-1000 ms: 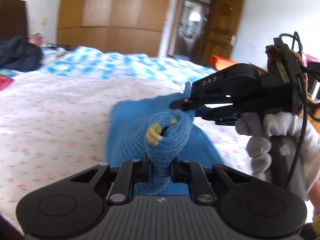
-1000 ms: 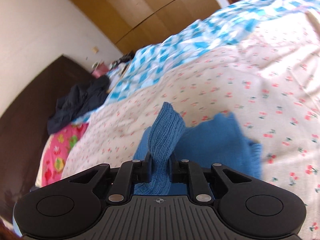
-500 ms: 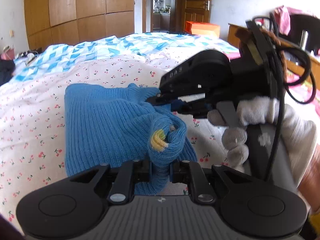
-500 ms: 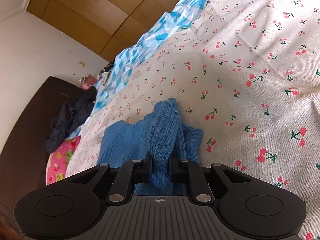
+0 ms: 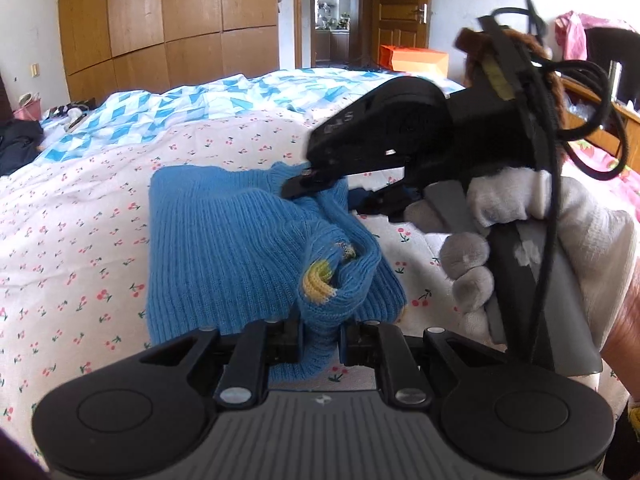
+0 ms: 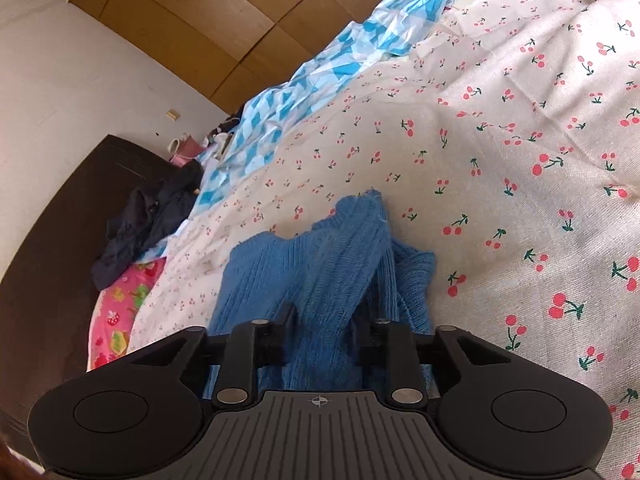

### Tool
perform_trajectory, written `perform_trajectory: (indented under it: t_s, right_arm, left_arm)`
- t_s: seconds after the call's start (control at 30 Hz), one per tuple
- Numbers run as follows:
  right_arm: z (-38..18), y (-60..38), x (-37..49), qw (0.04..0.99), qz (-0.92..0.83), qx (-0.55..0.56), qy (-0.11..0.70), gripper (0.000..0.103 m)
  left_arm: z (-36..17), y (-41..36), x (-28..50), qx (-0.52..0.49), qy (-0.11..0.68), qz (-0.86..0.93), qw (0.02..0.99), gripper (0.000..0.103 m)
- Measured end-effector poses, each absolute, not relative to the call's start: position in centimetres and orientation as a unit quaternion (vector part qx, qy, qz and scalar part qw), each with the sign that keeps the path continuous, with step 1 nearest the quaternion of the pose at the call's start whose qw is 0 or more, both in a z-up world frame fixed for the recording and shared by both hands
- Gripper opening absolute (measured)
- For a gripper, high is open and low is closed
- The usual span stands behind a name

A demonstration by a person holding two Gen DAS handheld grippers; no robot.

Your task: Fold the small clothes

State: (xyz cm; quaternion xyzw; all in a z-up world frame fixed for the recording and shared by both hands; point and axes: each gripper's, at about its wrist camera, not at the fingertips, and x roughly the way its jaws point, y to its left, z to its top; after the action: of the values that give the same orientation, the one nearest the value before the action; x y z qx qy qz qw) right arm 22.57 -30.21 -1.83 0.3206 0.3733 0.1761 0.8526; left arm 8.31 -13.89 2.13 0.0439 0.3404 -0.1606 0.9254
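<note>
A small blue knitted sweater [image 5: 224,248] lies folded over on the cherry-print bedsheet [image 5: 72,248]. My left gripper [image 5: 320,338] is shut on its near edge, where a yellow-trimmed cuff [image 5: 318,282] bunches up. My right gripper [image 5: 320,190] comes in from the right, held by a gloved hand [image 5: 520,232], and pinches the sweater's far right edge. In the right wrist view the right gripper [image 6: 326,328] has its jaws slightly parted around a ridge of the sweater [image 6: 340,272], which still sits between the pads.
A blue-and-white checked quilt [image 5: 192,112] lies at the far side of the bed. Dark clothes [image 6: 152,216] and a pink pillow [image 6: 120,320] are near the dark headboard [image 6: 60,248]. Wooden wardrobes [image 5: 160,24] and a door stand behind.
Both grippers have lowered the sweater's lifted edge onto the bed, folding it over. The right gripper's jaws have widened a little since half a second ago.
</note>
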Motion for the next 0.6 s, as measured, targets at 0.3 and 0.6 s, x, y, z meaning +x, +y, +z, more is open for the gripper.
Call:
perform_trajectory:
  t_s: [0.3, 0.6]
  right_arm:
    - [3.8, -19.7, 23.0, 0.841, 0.27, 0.308, 0.353, 0.015]
    - [1.8, -2.7, 25.9, 0.813, 0.303, 0.221, 0.446, 0.023]
  left_arm:
    - [4.8, -6.2, 6.2, -0.041, 0.301, -0.114, 0.946, 0.02]
    - [0.6, 10.4, 6.1, -0.255, 0.348, 0.057, 0.9, 0.021]
